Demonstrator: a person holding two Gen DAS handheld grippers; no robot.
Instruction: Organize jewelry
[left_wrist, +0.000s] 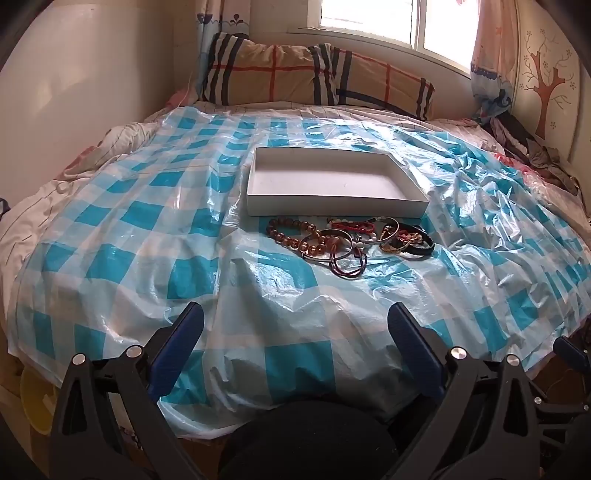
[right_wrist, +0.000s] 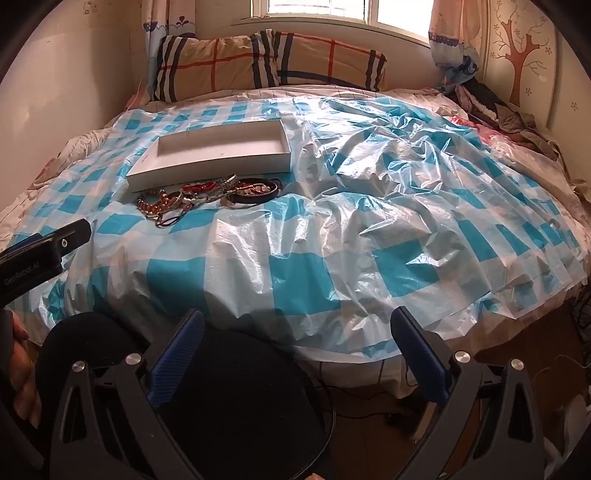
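Your left gripper (left_wrist: 295, 325) hangs with its jaws spread wide and nothing between them, over the near edge of the blue-and-white checked plastic sheet (left_wrist: 122, 236) that covers the bed. Your right gripper (right_wrist: 297, 328) is likewise released and empty, off the near edge of the same sheet, with a round black cushion (right_wrist: 229, 376) under its left finger.

In the left wrist view the jewelry pile (left_wrist: 351, 240) lies at about 12 o'clock from the gripper, well apart from it. A brown bead bracelet (left_wrist: 291, 230) sits at the pile's 9 o'clock side, a dark cord loop (left_wrist: 349, 267) at its 6 o'clock edge, a black band (left_wrist: 419, 245) at 3 o'clock, and metal bangles (left_wrist: 380, 229) overlap in the middle. The white open box (left_wrist: 332, 181) stands just beyond the pile at 12 o'clock, apparently bare inside.

From the right wrist view the pile sits at about 10 o'clock, and one finger of the left gripper enters at 9 o'clock. A plaid pillow (left_wrist: 306, 72) lies under the window (left_wrist: 388, 22).
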